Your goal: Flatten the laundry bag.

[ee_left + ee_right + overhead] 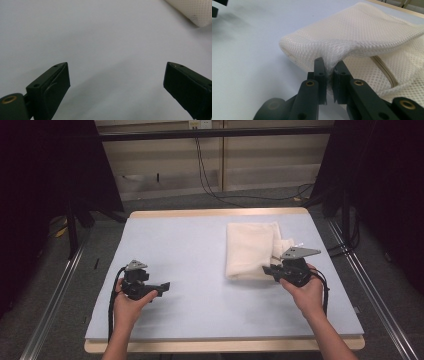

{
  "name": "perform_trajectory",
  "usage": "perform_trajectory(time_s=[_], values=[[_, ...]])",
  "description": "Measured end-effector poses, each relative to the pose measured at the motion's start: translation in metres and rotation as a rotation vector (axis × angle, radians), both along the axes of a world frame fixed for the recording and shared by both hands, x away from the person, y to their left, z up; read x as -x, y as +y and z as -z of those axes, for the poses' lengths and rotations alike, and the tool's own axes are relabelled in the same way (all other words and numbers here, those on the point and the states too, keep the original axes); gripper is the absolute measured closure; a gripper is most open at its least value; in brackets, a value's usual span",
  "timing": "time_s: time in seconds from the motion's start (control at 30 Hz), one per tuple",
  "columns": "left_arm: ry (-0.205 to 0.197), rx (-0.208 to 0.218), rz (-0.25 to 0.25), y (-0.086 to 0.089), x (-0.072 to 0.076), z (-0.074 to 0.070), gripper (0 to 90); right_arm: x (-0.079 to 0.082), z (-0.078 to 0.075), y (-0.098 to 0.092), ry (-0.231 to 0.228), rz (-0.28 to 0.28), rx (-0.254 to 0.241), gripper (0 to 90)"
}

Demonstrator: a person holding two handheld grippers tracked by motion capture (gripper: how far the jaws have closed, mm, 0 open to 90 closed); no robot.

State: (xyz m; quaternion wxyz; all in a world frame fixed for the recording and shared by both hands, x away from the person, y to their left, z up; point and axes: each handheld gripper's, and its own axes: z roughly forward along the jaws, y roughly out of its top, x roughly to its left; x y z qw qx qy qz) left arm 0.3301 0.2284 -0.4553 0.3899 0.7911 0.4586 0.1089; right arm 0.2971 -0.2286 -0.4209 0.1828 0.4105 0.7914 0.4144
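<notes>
Pale blue bench (200, 270), cream mesh bag (362, 32) pinched at its near edge between closed right gripper (330, 68) jaws, left gripper (116, 75) jaws wide and empty, bag well ahead; risk: thin mesh slipping from a shallow pinch during lift.

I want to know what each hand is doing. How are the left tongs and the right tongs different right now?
The left tongs are wide open with nothing between them, while the right tongs are pinched shut on the white mesh cloth. The left tongs hover over bare blue tabletop, apart from the cloth; the right tongs sit at the cloth's near edge and bunch it up. Both are black and each is held in a person's hand.
</notes>
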Motion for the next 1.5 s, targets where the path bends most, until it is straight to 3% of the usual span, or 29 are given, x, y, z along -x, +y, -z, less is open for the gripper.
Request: perform_trajectory(time_s=[0.3,0.57,0.8,0.93,0.97,1.07,1.27,1.5], values=[[0.004,0.006,0.059,-0.014,-0.001,-0.003,6.6,-0.005,-0.008,0.016,-0.033,-0.036,0.011,83.2],[0.0,0.042,0.091,-0.033,-0.004,-0.004,6.7,-0.01,-0.014,0.035,-0.048,-0.094,0.02,84.0],[0.01,0.054,0.167,-0.063,-0.008,-0.003,7.6,-0.014,-0.014,0.044,-0.048,-0.128,0.009,84.3],[0.003,0.044,0.193,-0.074,-0.009,-0.003,7.7,-0.014,-0.016,0.052,-0.049,-0.156,0.015,84.3],[0.0,0.037,0.218,-0.081,-0.01,-0.005,8.0,-0.014,-0.017,0.058,-0.056,-0.173,0.022,84.4],[0.004,0.04,0.227,-0.089,-0.011,-0.007,8.1,-0.015,-0.018,0.062,-0.059,-0.189,0.028,84.4],[-0.027,0.028,0.264,-0.106,-0.011,-0.016,8.1,-0.013,-0.023,0.077,-0.064,-0.244,0.054,84.4],[-0.065,0.015,0.289,-0.123,-0.01,-0.019,8.9,-0.012,-0.026,0.087,-0.066,-0.27,0.058,84.3]])
